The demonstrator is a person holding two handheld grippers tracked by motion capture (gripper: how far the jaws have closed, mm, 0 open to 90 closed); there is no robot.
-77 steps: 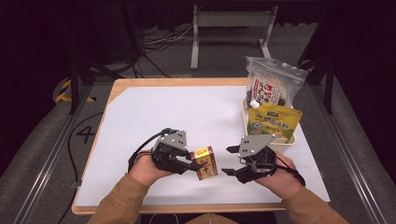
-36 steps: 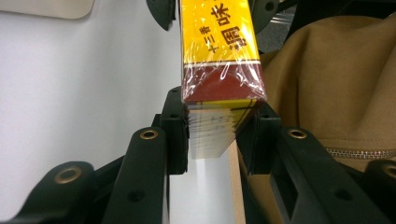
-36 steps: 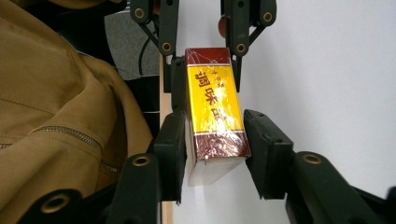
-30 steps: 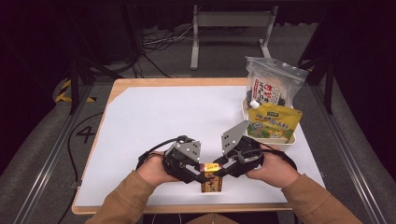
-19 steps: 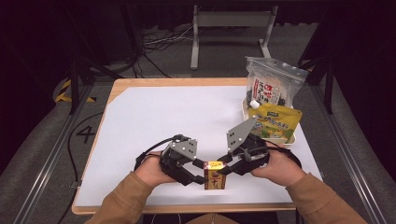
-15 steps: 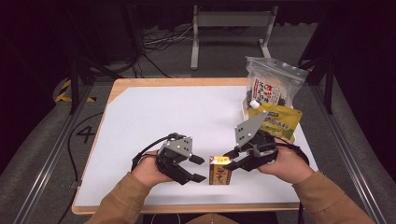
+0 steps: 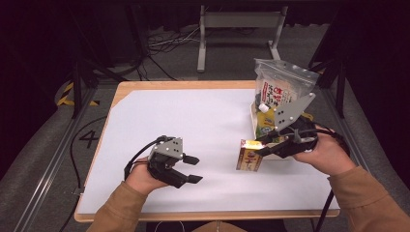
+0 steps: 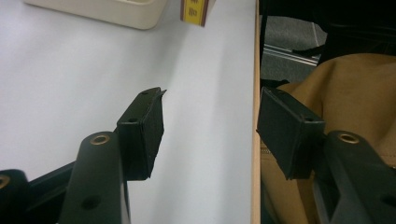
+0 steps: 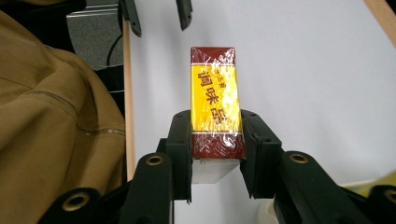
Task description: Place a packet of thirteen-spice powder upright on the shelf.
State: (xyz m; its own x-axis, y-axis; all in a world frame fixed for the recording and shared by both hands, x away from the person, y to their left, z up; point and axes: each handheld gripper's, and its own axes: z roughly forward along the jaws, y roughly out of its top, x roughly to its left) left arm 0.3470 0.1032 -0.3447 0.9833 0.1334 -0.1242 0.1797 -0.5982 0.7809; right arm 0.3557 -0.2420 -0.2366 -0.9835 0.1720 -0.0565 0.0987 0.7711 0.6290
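Observation:
A small dark-red and yellow carton (image 7: 248, 158) with yellow characters stands upright at the front right of the white table, just left of a cream tray (image 7: 252, 118). My right gripper (image 7: 257, 146) is shut on its upper end. In the right gripper view the pads clamp both sides of the carton (image 9: 215, 105), and the gripper (image 9: 217, 144) holds it over the white surface. I cannot tell whether the carton touches the table. My left gripper (image 7: 196, 169) is open and holds nothing at the front left. Its jaws (image 8: 210, 121) stand wide apart, and the carton (image 8: 194, 10) lies far ahead.
The cream tray (image 8: 116, 10) holds a yellow-green pouch (image 7: 264, 124) and a clear bag of printed packets (image 7: 283, 89). The table's wooden front edge (image 8: 255, 116) runs close to my left gripper. A tan sleeve (image 9: 51, 116) lies beside the carton. My left gripper (image 9: 160, 21) appears beyond it.
Both grippers were at the carton a second ago. The left gripper has opened, let go and drawn back left. The right gripper has carried the carton right, towards the tray.

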